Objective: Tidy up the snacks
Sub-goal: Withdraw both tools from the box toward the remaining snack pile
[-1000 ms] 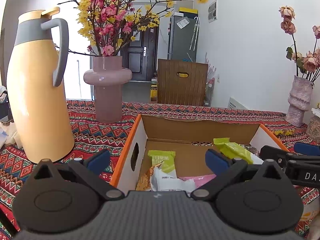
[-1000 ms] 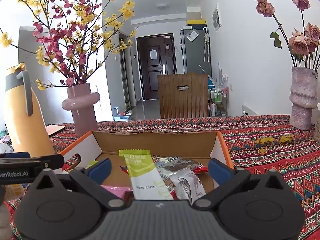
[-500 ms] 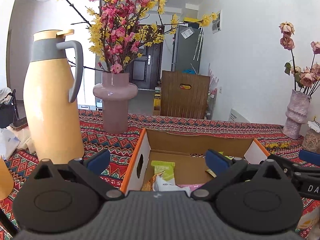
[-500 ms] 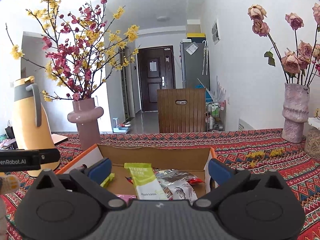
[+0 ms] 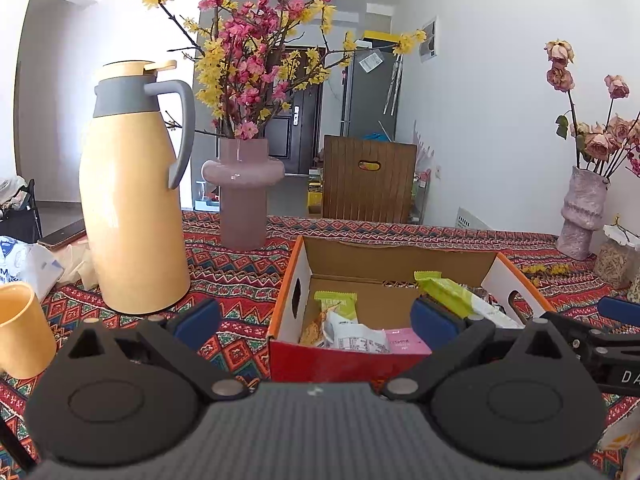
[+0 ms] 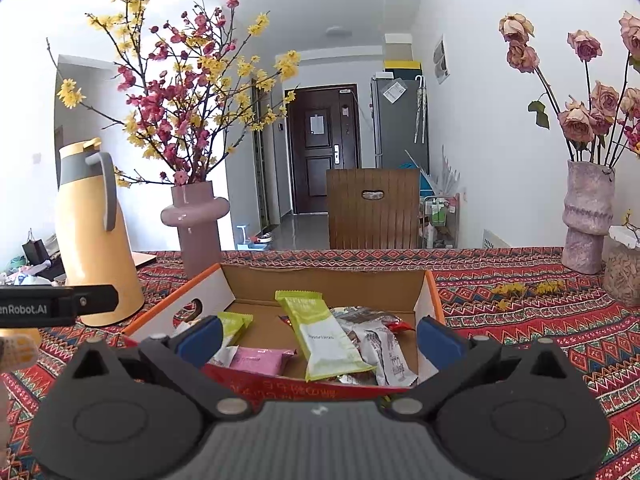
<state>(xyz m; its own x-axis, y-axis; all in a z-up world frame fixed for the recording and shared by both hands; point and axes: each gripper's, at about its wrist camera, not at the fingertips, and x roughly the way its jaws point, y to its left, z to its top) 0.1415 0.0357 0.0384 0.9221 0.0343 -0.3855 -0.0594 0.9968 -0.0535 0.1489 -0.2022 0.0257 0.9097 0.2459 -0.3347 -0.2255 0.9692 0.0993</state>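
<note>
An open cardboard box (image 5: pixel 304 276) with orange edges and a red front sits on the patterned tablecloth; it also shows in the right wrist view (image 6: pixel 224 288). Inside lie several snack packets: a green packet (image 6: pixel 326 334), a second green packet (image 5: pixel 338 306), a pink packet (image 6: pixel 260 360) and silver wrappers (image 6: pixel 380 348). My left gripper (image 5: pixel 316 320) is open and empty, held back from the box's near left corner. My right gripper (image 6: pixel 320 338) is open and empty, held before the box's front wall.
A tall yellow thermos jug (image 5: pixel 132 200) and a yellow cup (image 5: pixel 22 328) stand left of the box. A pink vase of blossom branches (image 5: pixel 242 192) stands behind it. A ribbed vase of dried roses (image 6: pixel 586 216) and a jar (image 6: pixel 624 276) stand far right.
Both grippers have pulled back and risen away from the box, so its red front wall and more of the table now show. Both stay open and empty.
</note>
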